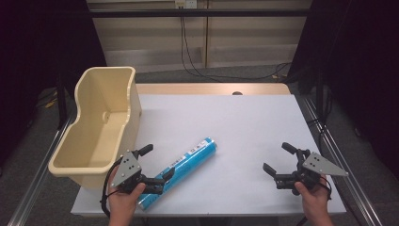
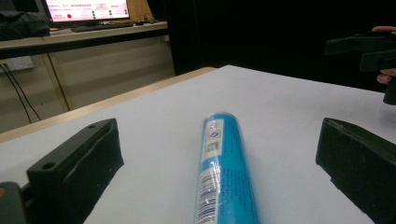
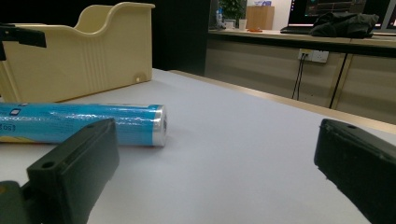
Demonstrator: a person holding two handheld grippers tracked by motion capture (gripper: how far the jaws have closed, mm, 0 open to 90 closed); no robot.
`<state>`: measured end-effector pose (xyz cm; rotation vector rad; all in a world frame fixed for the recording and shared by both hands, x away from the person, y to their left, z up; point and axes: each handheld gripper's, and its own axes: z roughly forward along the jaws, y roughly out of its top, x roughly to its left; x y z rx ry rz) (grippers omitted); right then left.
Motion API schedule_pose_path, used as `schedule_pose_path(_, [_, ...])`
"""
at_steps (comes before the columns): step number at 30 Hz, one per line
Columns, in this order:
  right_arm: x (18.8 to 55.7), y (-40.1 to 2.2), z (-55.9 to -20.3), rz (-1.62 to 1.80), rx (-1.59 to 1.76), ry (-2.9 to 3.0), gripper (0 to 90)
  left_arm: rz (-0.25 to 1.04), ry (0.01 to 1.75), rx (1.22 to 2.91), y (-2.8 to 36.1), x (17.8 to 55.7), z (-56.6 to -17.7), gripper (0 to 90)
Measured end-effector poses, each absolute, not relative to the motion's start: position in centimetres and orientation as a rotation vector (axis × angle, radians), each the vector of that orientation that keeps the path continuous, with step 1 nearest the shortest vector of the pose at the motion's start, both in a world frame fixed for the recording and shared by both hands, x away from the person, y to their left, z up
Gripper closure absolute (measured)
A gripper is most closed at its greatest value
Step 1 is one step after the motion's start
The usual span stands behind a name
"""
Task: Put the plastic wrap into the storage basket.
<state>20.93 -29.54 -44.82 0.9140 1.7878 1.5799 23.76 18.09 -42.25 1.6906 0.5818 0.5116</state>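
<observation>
A blue foil-wrapped tube (image 1: 186,167) lies slantwise on the white table (image 1: 244,117), its far end toward the middle. My left gripper (image 1: 156,163) stands open astride the tube's near part. In the left gripper view the tube (image 2: 224,172) runs up between the two wide black jaws of this gripper (image 2: 219,135), and neither pad touches it. My right gripper (image 1: 278,158) rests open at the front right with nothing between its jaws. The right gripper view looks past its own jaws (image 3: 217,140) at the tube's silver end cap (image 3: 159,125).
A tall cream plastic bin (image 1: 101,127) stands at the table's left edge, beside the left hand; it also rises behind the tube (image 3: 93,51). Metal rails (image 1: 329,141) run along both sides of the table. Cables hang behind the far wooden edge (image 1: 211,88).
</observation>
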Motion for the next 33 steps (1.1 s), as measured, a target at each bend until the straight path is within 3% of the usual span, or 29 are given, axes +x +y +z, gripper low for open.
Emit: schedule_pose_path(33, [20.7,-29.5,-44.7,1.573,0.896,1.786,0.0,0.437,0.582,1.678,14.2,27.6,-41.1,0.1])
